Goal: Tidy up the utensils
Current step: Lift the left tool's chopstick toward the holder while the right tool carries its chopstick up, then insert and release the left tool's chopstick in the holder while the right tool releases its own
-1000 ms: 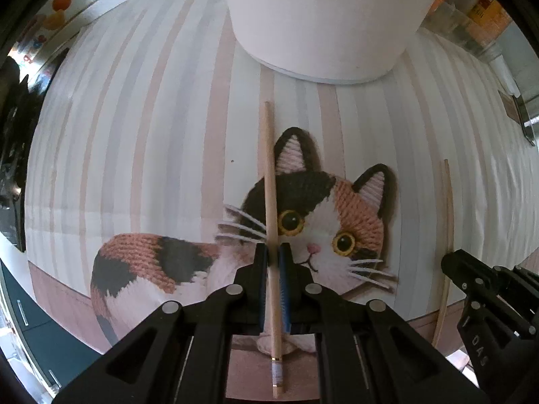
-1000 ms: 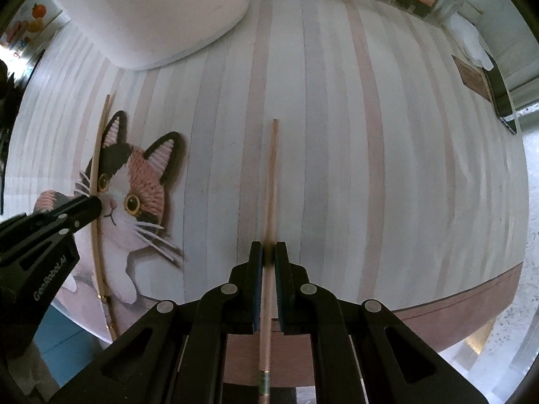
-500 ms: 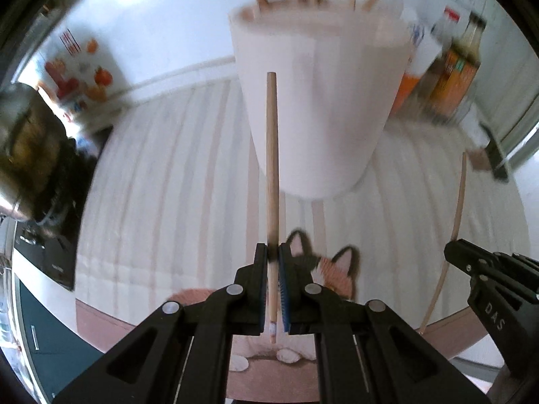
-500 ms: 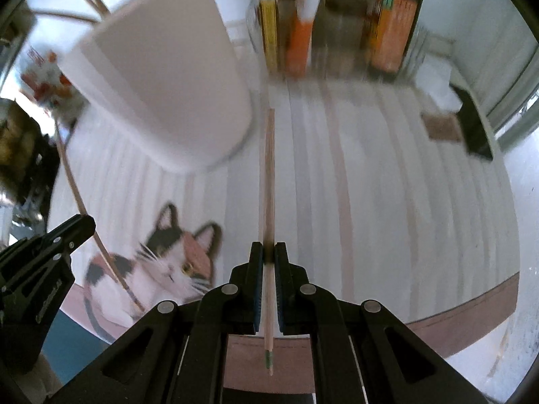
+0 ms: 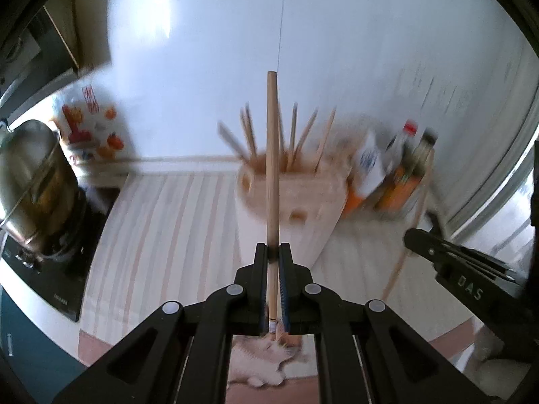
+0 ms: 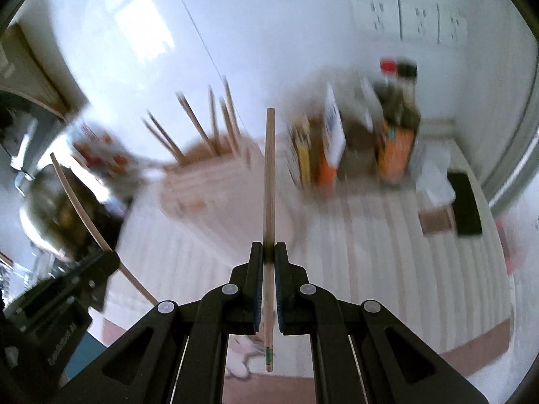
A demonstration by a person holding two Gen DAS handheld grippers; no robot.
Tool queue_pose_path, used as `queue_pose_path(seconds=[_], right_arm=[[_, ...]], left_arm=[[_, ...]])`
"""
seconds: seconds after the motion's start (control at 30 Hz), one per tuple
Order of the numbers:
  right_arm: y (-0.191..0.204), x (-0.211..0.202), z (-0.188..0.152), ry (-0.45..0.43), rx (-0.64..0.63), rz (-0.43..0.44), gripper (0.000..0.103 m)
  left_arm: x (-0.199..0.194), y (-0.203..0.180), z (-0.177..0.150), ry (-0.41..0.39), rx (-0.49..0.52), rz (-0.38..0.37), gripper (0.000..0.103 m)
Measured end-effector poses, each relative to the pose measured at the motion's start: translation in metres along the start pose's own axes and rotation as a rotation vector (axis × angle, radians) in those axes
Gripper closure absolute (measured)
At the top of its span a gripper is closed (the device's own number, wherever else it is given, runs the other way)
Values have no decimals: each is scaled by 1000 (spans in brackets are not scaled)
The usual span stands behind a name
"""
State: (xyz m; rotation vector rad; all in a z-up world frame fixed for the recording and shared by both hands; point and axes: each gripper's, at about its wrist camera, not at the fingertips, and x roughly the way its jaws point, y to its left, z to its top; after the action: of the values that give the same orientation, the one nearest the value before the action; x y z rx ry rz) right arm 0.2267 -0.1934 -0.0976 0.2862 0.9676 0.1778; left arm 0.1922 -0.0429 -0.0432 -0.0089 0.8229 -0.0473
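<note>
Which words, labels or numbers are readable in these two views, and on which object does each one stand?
"DAS": white letters on the side of the right tool, seen in the left view.
Left tool, right view: pale lettering, too blurred to read.
Bottles and red-printed packet: labels blurred.
Stove front: small print, unreadable.

Blurred bottles [image 6: 397, 128] at wall; metal pot [image 5: 30, 181] on stove; striped cat-print mat [image 5: 161, 235].

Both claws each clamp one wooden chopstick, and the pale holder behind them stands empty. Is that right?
Not quite. The left claw and right claw do each clamp a wooden chopstick, but the pale holder is not empty: the left wrist view shows several sticks standing in it.
</note>
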Motion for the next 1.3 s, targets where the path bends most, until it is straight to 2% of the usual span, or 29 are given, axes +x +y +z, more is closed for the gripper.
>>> queue_pose_path(seconds=[0.2,0.27,0.4,0.5,0.63,0.93,1.1,1.17,1.3], right_arm=[[17,-37,71,-139,2,75,96],[21,-43,93,-186,10,87,96],[32,-35,139,-256,24,92,96],[37,-16,159,-268,29,81,96],[40,19,178,-263,43,60,96],[42,76,180,-225,40,42,96],[43,89,174,-175,12,48,96],[43,93,170,-143,-10,56,96],[43,88,162,-107,-31,60,95]], left_arm=[[-25,7,65,-85,-61,-73,99],[-26,10,89,-118,-71,-72,99],[-6,15,126,-148,-80,-53,99],[24,22,148,-154,-91,-30,99],[64,27,159,-139,-93,-12,99],[119,37,153,-40,-97,-13,99],[123,37,147,2,-92,-44,99],[119,39,144,22,-100,-68,98],[100,39,140,26,-92,-70,94]])
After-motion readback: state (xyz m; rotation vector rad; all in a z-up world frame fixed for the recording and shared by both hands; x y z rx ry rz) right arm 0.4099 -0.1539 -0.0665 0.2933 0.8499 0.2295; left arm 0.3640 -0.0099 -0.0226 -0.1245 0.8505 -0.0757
